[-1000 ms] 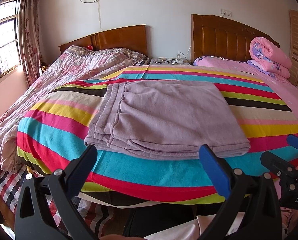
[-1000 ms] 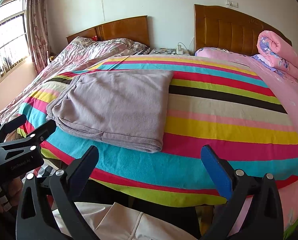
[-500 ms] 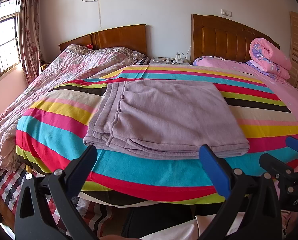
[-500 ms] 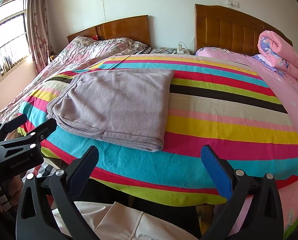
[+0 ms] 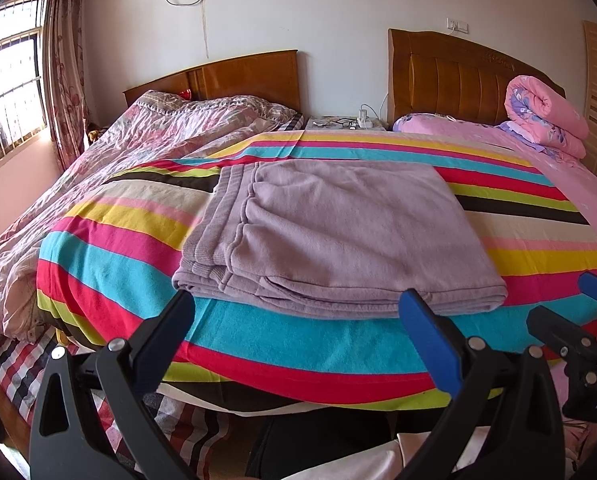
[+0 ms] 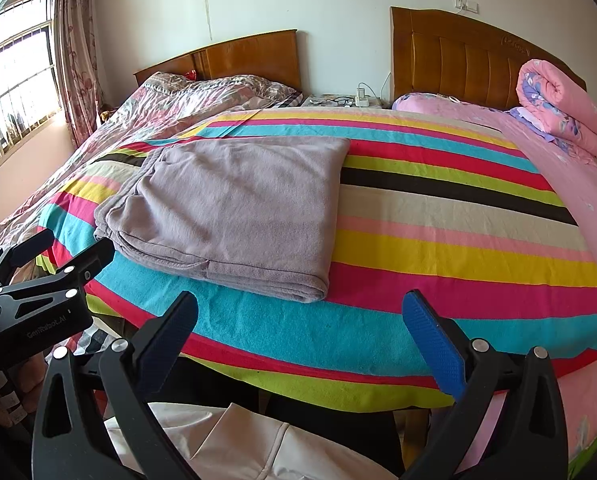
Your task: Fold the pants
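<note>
left wrist view: the left gripper (image 5: 298, 316) is seen with jaws spread wide and nothing between them. the pants (image 5: 338, 236), lilac and folded into a flat rectangle, lie on the striped bedspread (image 5: 110, 248) directly ahead of the jaws, the near edge just beyond the fingertips. the ribbed waistband lies toward the left jaw. the longer side runs across the jaw line. the right gripper (image 5: 578, 312) is noted at the right margin.

right wrist view: the right gripper (image 6: 298, 316) is likewise released and empty. the pants (image 6: 234, 208) lie ahead and to the left of the jaws, their right corner nearest. the left gripper (image 6: 62, 252) is judged the nearer to the garment. the fold is judged complete.
</note>
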Demonstrator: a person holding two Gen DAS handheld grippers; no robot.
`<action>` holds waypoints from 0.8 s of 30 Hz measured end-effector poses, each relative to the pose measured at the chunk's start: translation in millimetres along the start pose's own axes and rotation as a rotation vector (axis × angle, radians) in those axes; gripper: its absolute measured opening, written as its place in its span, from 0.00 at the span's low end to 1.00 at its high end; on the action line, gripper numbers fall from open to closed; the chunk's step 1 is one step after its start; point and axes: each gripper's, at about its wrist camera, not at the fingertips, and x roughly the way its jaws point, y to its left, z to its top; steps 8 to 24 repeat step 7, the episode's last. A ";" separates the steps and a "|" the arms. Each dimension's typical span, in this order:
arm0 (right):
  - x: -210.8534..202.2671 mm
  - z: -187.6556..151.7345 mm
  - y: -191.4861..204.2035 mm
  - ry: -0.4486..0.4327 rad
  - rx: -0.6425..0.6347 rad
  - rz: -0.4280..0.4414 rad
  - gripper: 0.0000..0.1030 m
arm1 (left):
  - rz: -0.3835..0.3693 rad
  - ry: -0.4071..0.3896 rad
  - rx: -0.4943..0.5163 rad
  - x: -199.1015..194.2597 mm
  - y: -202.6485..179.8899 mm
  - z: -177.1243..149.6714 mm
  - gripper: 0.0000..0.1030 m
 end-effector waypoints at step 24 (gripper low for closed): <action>0.0 0.2 -0.3 0.000 -0.001 0.000 0.96 | -0.029 0.032 -0.019 3.7 2.1 0.1 0.99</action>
